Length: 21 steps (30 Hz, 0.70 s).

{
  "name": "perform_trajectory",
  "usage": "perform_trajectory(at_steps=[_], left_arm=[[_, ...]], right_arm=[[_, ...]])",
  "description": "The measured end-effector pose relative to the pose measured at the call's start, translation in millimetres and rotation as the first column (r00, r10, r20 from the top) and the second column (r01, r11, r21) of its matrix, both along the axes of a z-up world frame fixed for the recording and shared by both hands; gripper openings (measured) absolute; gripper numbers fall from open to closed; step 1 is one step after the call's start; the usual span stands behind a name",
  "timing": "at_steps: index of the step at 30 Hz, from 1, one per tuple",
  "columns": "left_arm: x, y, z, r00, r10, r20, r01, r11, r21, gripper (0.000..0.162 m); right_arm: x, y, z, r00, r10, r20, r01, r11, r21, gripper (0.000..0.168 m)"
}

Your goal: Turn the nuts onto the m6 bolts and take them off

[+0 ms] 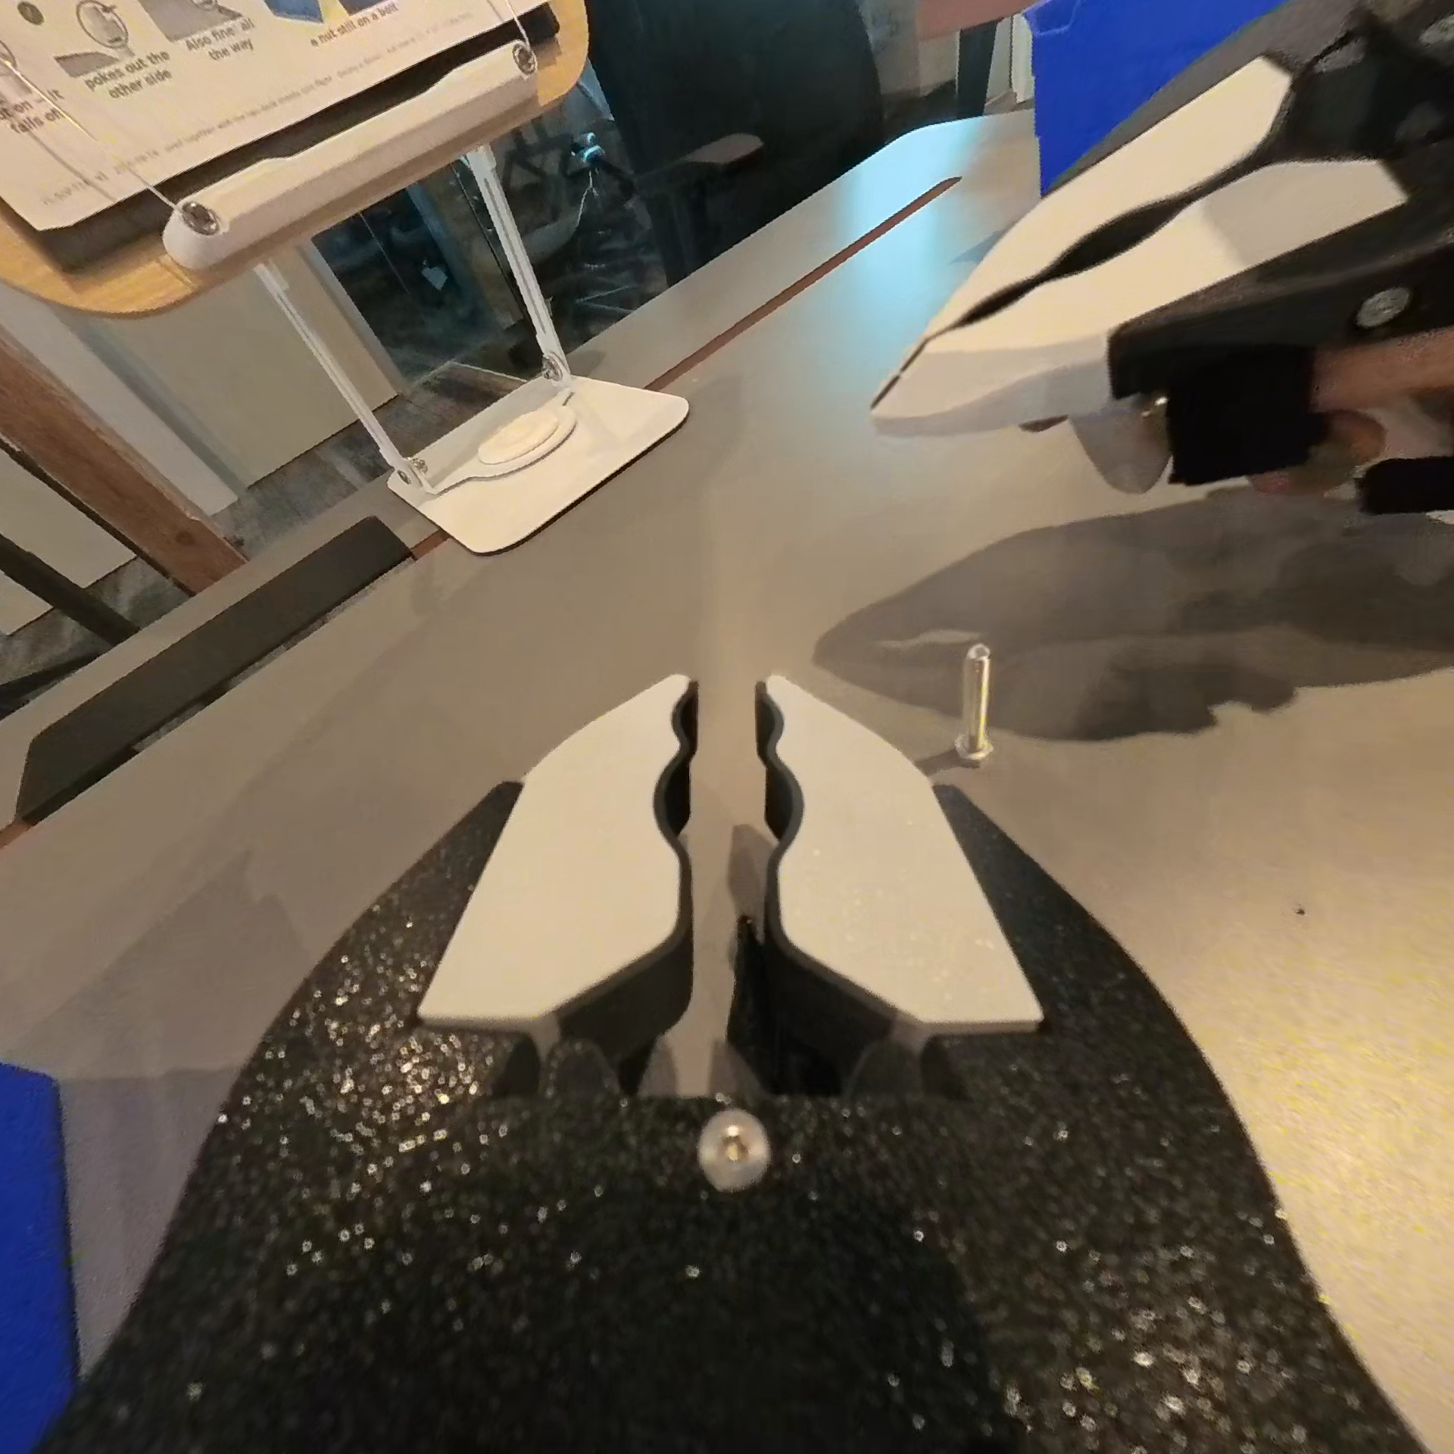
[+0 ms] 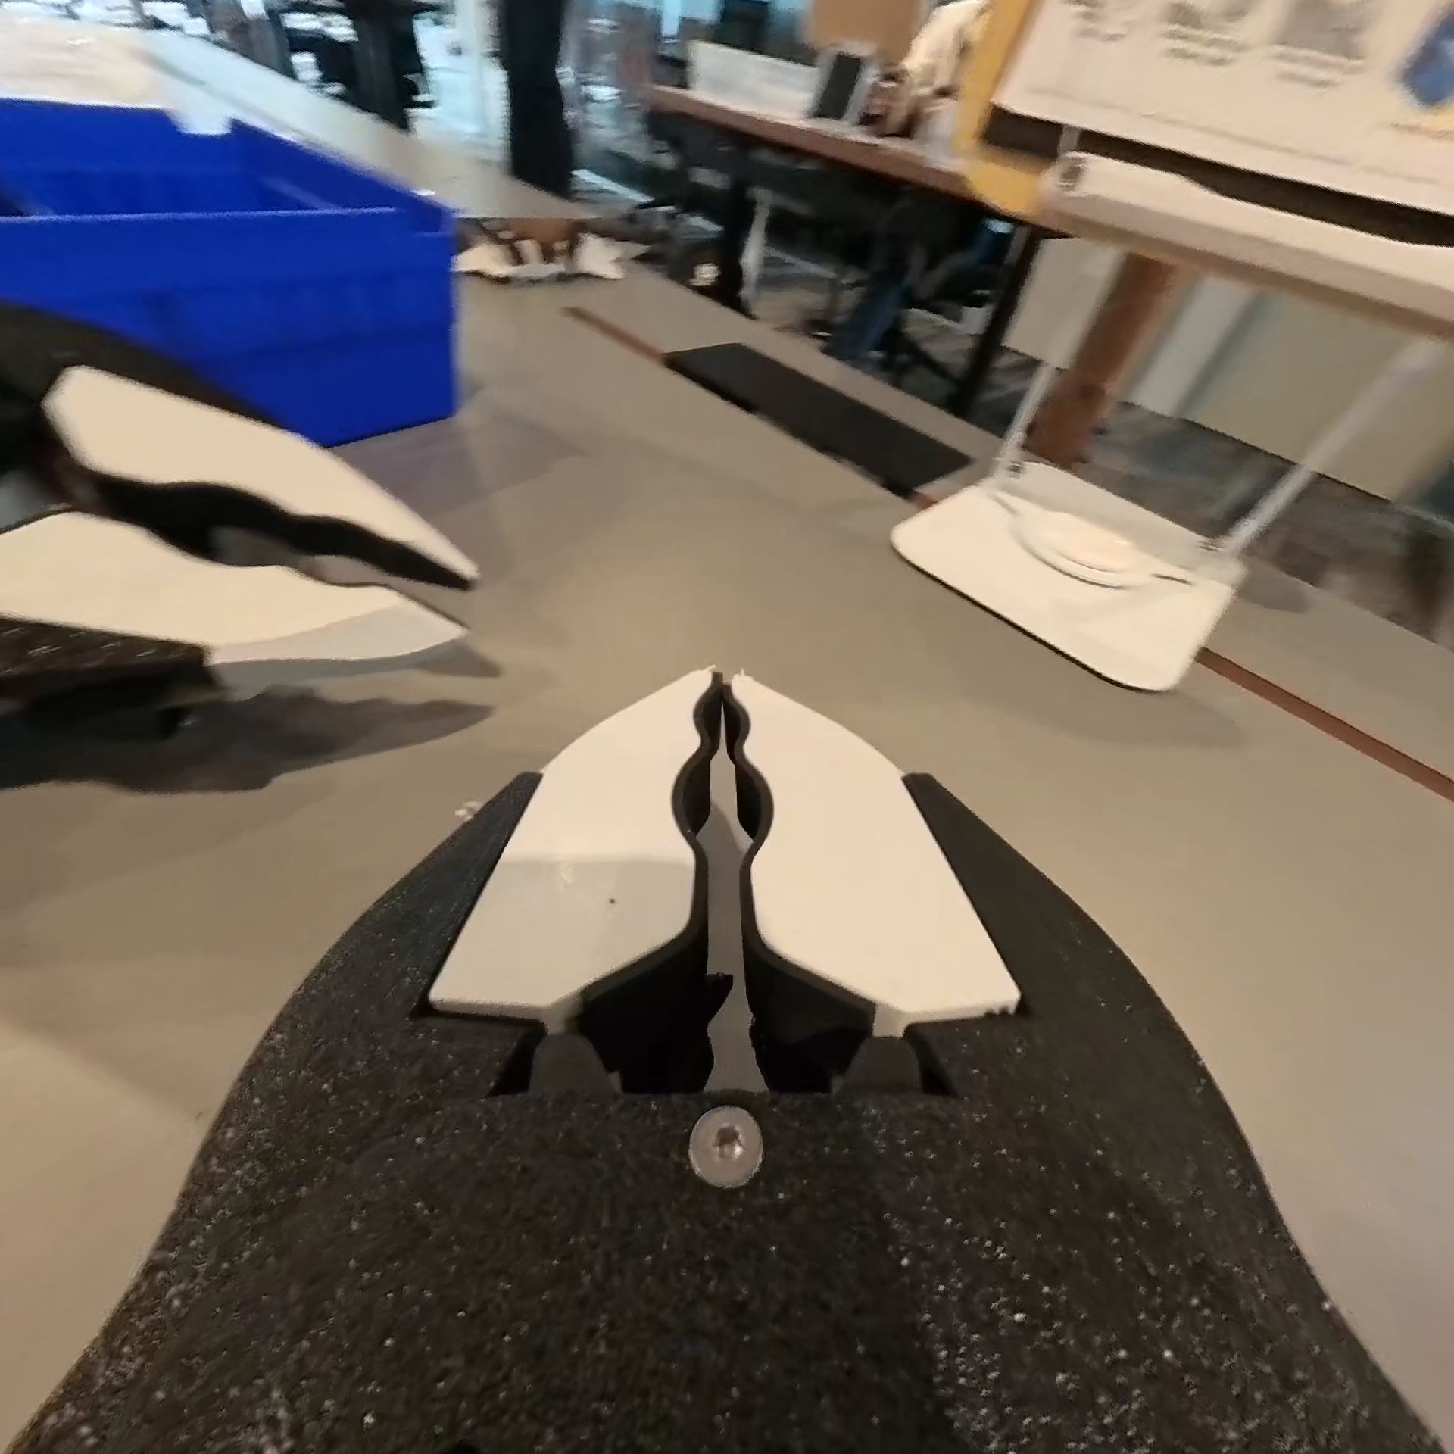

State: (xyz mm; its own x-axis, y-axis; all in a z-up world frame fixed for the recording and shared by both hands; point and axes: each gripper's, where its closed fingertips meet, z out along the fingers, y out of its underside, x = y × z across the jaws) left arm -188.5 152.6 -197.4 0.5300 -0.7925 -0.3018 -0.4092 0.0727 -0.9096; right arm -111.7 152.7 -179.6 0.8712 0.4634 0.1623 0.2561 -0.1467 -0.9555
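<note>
A silver bolt (image 1: 974,712) stands upright on its head on the grey table (image 1: 1180,983), just right of my left gripper's right fingertip. My left gripper (image 1: 725,692) hovers low over the table, its jaws a narrow gap apart and empty. It also shows at the left of the right wrist view (image 2: 468,606). My right gripper (image 2: 722,677) is shut with its tips touching, and I see nothing between them. In the left wrist view it (image 1: 893,397) hangs above the table at the upper right, held by a hand. No nut is visible in either view.
A blue bin (image 2: 236,299) stands on the table at the far left of the right wrist view. A document stand with a white base (image 1: 551,464) sits at the table's far edge, also seen in the right wrist view (image 2: 1062,582). A blue object (image 1: 31,1219) lies at the near left. My right fingertips sit around 8 cm from my left ones.
</note>
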Motion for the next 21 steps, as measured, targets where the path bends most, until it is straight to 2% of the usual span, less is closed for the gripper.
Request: perform_trajectory(at_steps=[10, 13, 15, 21], left_arm=[[0.4, -1.1, 7.1, 1.000, -0.008, 0.028, 0.007, 1.000, 0.029, 0.002], [0.1, -2.0, 10.4, 0.999, -0.020, 0.048, 0.016, 0.997, 0.072, 0.000], [-3.2, -4.5, 16.9, 0.998, -0.013, 0.060, 0.008, 0.996, 0.091, 0.000], [-50.5, -51.5, 96.3, 0.966, -0.007, 0.257, -0.037, 0.986, 0.165, 0.000]], right_arm=[[29.2, 12.6, -0.5, 0.979, -0.204, -0.014, 0.204, 0.973, 0.109, 0.000], [41.1, 7.2, 19.2, 0.960, -0.280, -0.019, 0.273, 0.914, 0.301, 0.000], [40.2, 3.1, 22.7, 0.958, -0.287, 0.002, 0.268, 0.898, 0.349, 0.000], [30.8, 2.4, 18.2, 0.954, -0.284, 0.095, 0.230, 0.900, 0.371, 0.000]])
